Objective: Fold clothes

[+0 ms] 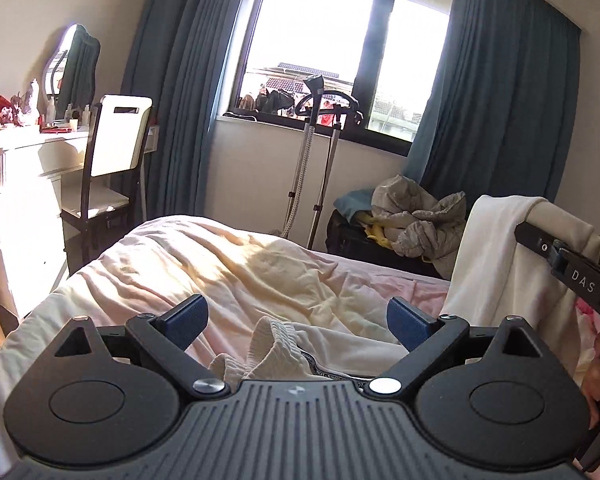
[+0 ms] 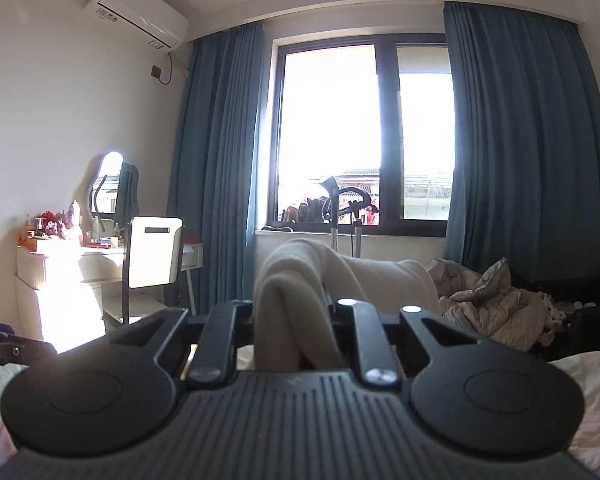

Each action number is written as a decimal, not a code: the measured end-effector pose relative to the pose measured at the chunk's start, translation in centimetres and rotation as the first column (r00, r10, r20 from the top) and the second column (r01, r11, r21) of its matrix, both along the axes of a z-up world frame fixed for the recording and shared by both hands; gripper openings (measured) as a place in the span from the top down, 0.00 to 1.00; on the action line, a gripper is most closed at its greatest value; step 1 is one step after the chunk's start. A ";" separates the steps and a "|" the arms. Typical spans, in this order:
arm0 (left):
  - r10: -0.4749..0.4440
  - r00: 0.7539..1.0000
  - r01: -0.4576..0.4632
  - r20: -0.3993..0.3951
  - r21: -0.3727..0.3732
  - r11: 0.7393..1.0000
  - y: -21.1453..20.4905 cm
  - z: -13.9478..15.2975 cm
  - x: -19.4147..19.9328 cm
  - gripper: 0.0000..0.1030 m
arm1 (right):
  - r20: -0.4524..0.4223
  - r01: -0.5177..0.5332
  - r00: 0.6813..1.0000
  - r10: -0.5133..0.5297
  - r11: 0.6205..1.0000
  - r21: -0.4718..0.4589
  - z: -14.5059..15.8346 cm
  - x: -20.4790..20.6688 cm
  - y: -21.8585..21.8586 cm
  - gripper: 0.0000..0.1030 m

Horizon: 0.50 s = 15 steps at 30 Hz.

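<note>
My left gripper [image 1: 298, 322] spread, empty, over ribbed hem of cream garment [image 1: 274, 346] on bed [image 1: 148, 264]. My right gripper [image 2: 296, 312] pinches bunched cream cloth [image 2: 288, 292], lifted off bed. Nothing folded yet; folding barely begun. Far: crumpled pile [image 1: 420, 216] by window.

Hidden and cut off

The right gripper [image 2: 296, 312] fingertips are buried in cream garment [image 2: 296, 280]; waistband lettering [image 1: 332, 372] is unreadable.

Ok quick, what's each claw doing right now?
Left claw: open, holding nothing, above the ribbed cream knitted garment.
Right claw: shut on a cream-white soft cloth garment.
</note>
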<state>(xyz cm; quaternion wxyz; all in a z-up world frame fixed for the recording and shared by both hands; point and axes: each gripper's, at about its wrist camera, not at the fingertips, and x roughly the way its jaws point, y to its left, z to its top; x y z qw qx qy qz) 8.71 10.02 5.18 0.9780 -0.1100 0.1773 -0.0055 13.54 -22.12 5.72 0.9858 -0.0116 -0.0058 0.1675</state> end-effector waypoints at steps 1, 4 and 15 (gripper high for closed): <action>0.008 1.000 -0.008 0.000 -0.017 1.000 0.9 0.0 0.0 0.06 | -0.010 -0.012 1.000 0.012 1.000 -0.014 -0.5 0.2 1.4 0.81; 0.056 0.998 -0.056 0.001 -0.033 0.998 3.4 0.0 -0.4 0.06 | -0.054 -0.058 0.997 0.055 0.996 -0.064 -3.3 0.1 6.6 0.81; 0.100 0.995 -0.100 -0.015 -0.056 0.993 7.0 -1.3 -0.5 0.06 | -0.217 -0.209 0.964 0.152 0.940 -0.270 -13.2 -0.7 17.9 0.75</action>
